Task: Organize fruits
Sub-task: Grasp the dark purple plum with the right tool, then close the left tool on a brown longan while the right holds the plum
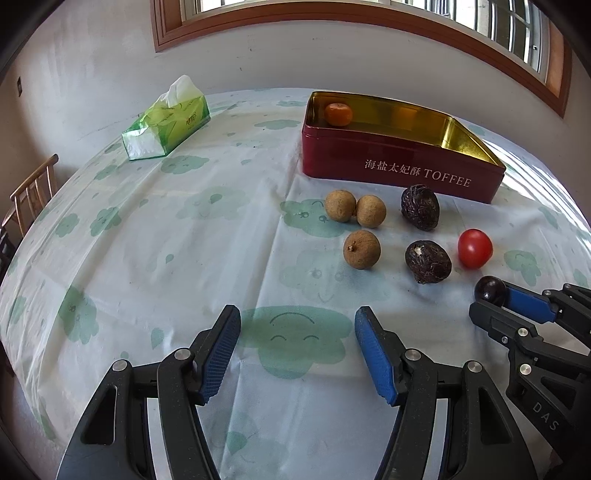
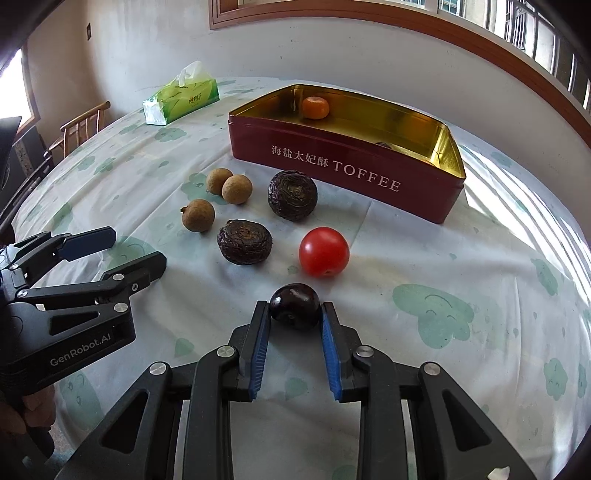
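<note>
Right gripper (image 2: 294,314): closed on a dark round fruit (image 2: 294,305), blue pads pressing its two sides; the fruit sits at the fingertips, low over the tablecloth (image 2: 424,369).
Left gripper (image 1: 297,343): jaws apart, nothing between them, hanging over a green cloud print on the cloth; in the right wrist view it shows at 9 o'clock.
Dark round fruit: in the left wrist view it shows at 3 o'clock (image 1: 490,290), pinched at the tip of the other gripper.
Tomato (image 2: 324,251): red, on the cloth just past the held fruit, toward 12 o'clock, near it but apart.
Wrinkled dark fruits: two, one (image 2: 244,242) at 10 o'clock from the tomato, the other (image 2: 292,195) farther back, close to the tin.
Brown round fruits: three; two (image 2: 229,185) touching each other, the third (image 2: 198,215) alone, nearer the camera.
Tin (image 2: 369,177): red, open, gold inside, lettered TOFFEE, beyond the loose fruits at 12 o'clock.
Orange fruit (image 2: 315,107): inside the tin, at its far end.
Tissue pack (image 2: 181,98): green, at 11 o'clock, well apart from the fruits.
Chair (image 2: 83,123): wooden, past the table edge at 10 o'clock.
Window (image 1: 369,11): wood-framed, above the far wall.
</note>
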A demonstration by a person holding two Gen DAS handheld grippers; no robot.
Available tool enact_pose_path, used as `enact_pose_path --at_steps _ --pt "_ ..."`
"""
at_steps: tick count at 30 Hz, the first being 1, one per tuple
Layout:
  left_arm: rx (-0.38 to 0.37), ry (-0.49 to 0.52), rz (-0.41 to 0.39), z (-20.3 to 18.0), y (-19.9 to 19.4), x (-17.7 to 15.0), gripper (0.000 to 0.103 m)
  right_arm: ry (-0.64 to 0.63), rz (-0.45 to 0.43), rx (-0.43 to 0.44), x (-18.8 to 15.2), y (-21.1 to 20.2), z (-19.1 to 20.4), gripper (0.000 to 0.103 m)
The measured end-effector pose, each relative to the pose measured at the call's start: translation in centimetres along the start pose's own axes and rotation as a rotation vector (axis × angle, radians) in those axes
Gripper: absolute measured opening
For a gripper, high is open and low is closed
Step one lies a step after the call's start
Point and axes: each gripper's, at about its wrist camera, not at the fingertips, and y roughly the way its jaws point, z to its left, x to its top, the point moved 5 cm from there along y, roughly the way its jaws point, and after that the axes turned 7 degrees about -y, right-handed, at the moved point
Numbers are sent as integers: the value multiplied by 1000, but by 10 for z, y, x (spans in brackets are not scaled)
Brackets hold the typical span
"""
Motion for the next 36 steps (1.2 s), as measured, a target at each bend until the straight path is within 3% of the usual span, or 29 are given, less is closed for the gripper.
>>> enact_pose_path --at_steps 16,28,31,36 --pt "-26 47 -22 -25 11 12 65 158 -5 -121 -11 2 -82 25" --pt "-29 56 -16 -30 25 29 65 165 -27 -133 -3 8 -91 26" --pt "-41 55 -15 -32 28 32 63 167 -28 -132 -3 8 -92 26" --pt "-75 43 -9 -33 30 35 50 168 -28 -131 -3 9 -92 26"
